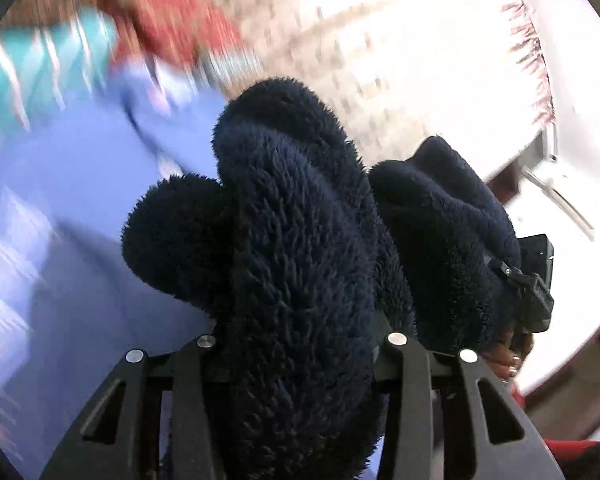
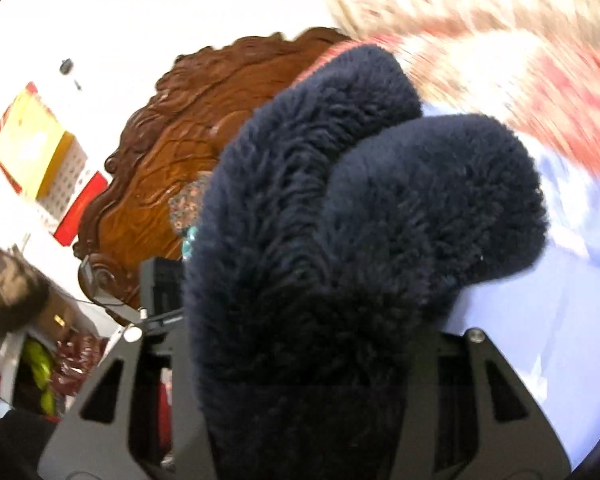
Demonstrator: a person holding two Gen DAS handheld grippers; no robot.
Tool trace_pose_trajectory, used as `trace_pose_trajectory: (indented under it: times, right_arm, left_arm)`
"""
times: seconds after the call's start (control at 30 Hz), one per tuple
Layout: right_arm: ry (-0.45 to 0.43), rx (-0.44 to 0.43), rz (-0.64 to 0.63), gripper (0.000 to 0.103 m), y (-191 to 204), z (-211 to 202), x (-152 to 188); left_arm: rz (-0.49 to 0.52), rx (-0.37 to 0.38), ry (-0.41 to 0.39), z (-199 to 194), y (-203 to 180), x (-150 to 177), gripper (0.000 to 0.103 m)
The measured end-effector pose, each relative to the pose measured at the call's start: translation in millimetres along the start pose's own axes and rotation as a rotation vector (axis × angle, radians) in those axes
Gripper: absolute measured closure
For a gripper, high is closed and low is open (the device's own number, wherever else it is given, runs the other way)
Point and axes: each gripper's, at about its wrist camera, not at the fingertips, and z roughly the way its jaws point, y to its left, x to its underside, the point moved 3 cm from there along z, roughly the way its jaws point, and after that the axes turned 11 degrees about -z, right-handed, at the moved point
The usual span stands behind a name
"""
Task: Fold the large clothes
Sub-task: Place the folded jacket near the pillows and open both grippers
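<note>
The left gripper [image 1: 300,360] is clenched on a fold of the dark navy fleece garment [image 1: 292,240], which bunches up thick between its two black fingers and hides their tips. The fluffy cloth rises in rounded lobes straight ahead of the camera and spreads to the right, where it covers most of the right gripper [image 1: 528,280]; only a bit of that tool's black body shows past the fleece. Below it, part of a hand [image 1: 508,356] with painted nails is visible. Behind the garment lies a light blue sheet [image 1: 80,184], blurred, with a red and teal patterned cloth [image 1: 100,40] beyond it and a pale fringed rug [image 1: 380,40] at the upper right.

In the right wrist view, the right gripper [image 2: 300,380] likewise grips a bunch of the same fleece garment [image 2: 320,240], which fills the gap between its fingers and bulges upward in two rounded folds. The left gripper's black body [image 2: 160,284] sits just beside the fleece on the left. Behind stand a carved wooden headboard [image 2: 160,140] and a white wall with a yellow and red calendar [image 2: 40,152]. The blue sheet [image 2: 540,320] shows at the right.
</note>
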Motion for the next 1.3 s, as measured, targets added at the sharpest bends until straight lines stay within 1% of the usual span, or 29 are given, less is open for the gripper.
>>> trace_pose_trajectory:
  times: [0.07, 0.1, 0.13, 0.17, 0.2, 0.23, 0.27, 0.3, 0.33, 0.37, 0.4, 0.43, 0.47, 0.5, 0.53, 0.57, 0.6, 0.67, 0.7, 0.73, 0.8, 0.83, 0.87, 1.0, 1.03, 1.1, 1.2, 1.27, 1.3]
  right_arm:
    - [-0.012, 0.003, -0.030, 0.059, -2.6, 43.7, -38.9]
    - [-0.024, 0.027, -0.031, 0.059, -8.4, 70.5, -59.7]
    - [-0.027, 0.055, -0.025, 0.055, -13.5, 89.8, -72.6]
    - [-0.019, 0.133, -0.024, 0.040, -24.4, 118.1, -86.2]
    - [0.008, 0.279, -0.041, 0.022, -39.5, 145.9, -94.9]
    - [0.063, 0.524, -0.076, 0.017, -57.1, 181.1, -99.1]
    - [0.118, 0.733, -0.126, 0.017, -71.0, 206.1, -97.5]
    - [0.150, 0.843, -0.157, 0.017, -76.0, 220.3, -94.0]
    - [0.165, 0.894, -0.183, 0.017, -76.9, 232.4, -87.4]
    - [0.161, 0.864, -0.198, 0.017, -71.4, 241.9, -81.0]
    - [0.156, 0.786, -0.210, 0.017, -56.3, 256.7, -74.6]
    - [0.162, 0.721, -0.224, 0.017, -47.1, 261.7, -64.8]
    - [0.177, 0.641, -0.237, 0.017, -34.3, 265.5, -47.2]
    - [0.180, 0.587, -0.234, 0.017, -28.9, 259.7, -29.5]
    - [0.184, 0.541, -0.222, 0.017, -19.8, 257.2, -13.1]
    - [0.193, 0.496, -0.207, 0.017, -13.1, 254.9, 1.4]
    - [0.199, 0.463, -0.194, 0.017, -8.4, 253.6, 13.3]
    - [0.204, 0.392, -0.137, 0.017, -1.8, 236.8, 44.8]
    - [0.206, 0.367, -0.107, 0.017, -4.2, 227.4, 59.5]
    - [0.213, 0.346, -0.076, 0.017, -3.0, 222.2, 71.5]
    - [0.234, 0.318, 0.000, 0.017, -7.6, 205.7, 97.9]
    - [0.237, 0.317, 0.020, 0.017, -6.7, 202.1, 103.7]
    - [0.236, 0.321, 0.047, 0.017, -7.1, 188.3, 117.6]
    - [0.238, 0.350, 0.123, 0.017, -7.5, 144.3, 158.7]
    - [0.236, 0.356, 0.141, 0.017, -7.7, 132.4, 169.1]
    - [0.230, 0.372, 0.173, 0.017, -5.1, 106.0, 190.0]
    - [0.220, 0.378, 0.194, 0.016, 4.1, 73.3, 218.0]
    - [0.209, 0.377, 0.193, 0.012, 12.8, 57.3, 231.4]
    - [0.204, 0.385, 0.182, 0.011, 19.1, 49.1, 239.1]
  left_arm:
    - [0.021, -0.078, -0.096, -15.6, 8.9, -37.3, 0.040]
    - [0.030, -0.133, -0.152, -19.1, 15.7, -57.3, 0.039]
    - [0.035, -0.179, -0.190, -20.4, 23.1, -70.9, 0.037]
    - [0.040, -0.253, -0.241, -19.2, 36.4, -86.1, 0.030]
    - [0.024, -0.386, -0.299, -8.8, 59.0, -102.6, 0.021]
    - [-0.014, -0.500, -0.306, -3.1, 82.6, -111.6, 0.019]
    - [-0.061, -0.625, -0.281, 11.8, 108.8, -118.1, 0.018]
    - [-0.121, -0.769, -0.215, 29.3, 146.2, -120.9, 0.018]
    - [-0.170, -0.854, -0.171, 35.3, 171.0, -119.0, 0.018]
    - [-0.213, -0.909, -0.151, 37.0, 189.3, -115.6, 0.018]
    - [-0.250, -0.879, -0.165, 32.8, 201.1, -110.8, 0.018]
    - [-0.277, -0.800, -0.200, 24.1, 203.6, -105.5, 0.018]
    - [-0.291, -0.773, -0.250, 12.0, 199.7, -99.3, 0.018]
    - [-0.291, -0.764, -0.274, 5.2, 195.6, -95.9, 0.018]
    - [-0.282, -0.749, -0.332, -9.0, 185.7, -88.8, 0.018]
    - [-0.268, -0.751, -0.397, -26.0, 176.0, -85.9, 0.018]
    - [-0.248, -0.754, -0.472, -44.4, 160.3, -75.5, 0.018]
    - [-0.223, -0.745, -0.524, -63.4, 147.6, -60.9, 0.018]
    - [-0.207, -0.761, -0.526, -70.8, 140.0, -50.7, 0.018]
    - [-0.191, -0.785, -0.519, -62.8, 136.0, -45.8, 0.018]
    - [-0.144, -0.835, -0.487, -65.0, 119.6, -19.7, 0.018]
    - [-0.116, -0.861, -0.456, -59.0, 110.9, -8.8, 0.018]
    - [-0.092, -0.880, -0.428, -55.5, 103.0, 1.0, 0.018]
    - [0.011, -0.955, -0.304, -35.5, 71.2, 63.2, 0.018]
    - [0.039, -0.961, -0.270, -30.7, 59.9, 82.8, 0.018]
    - [0.073, -0.967, -0.235, -19.7, 46.2, 97.1, 0.018]
    - [0.103, -0.959, -0.177, -10.0, 17.2, 130.4, 0.018]
    - [0.122, -0.957, -0.149, -6.0, 1.9, 149.1, 0.017]
    - [0.131, -0.957, -0.139, -4.6, -5.2, 158.5, 0.015]
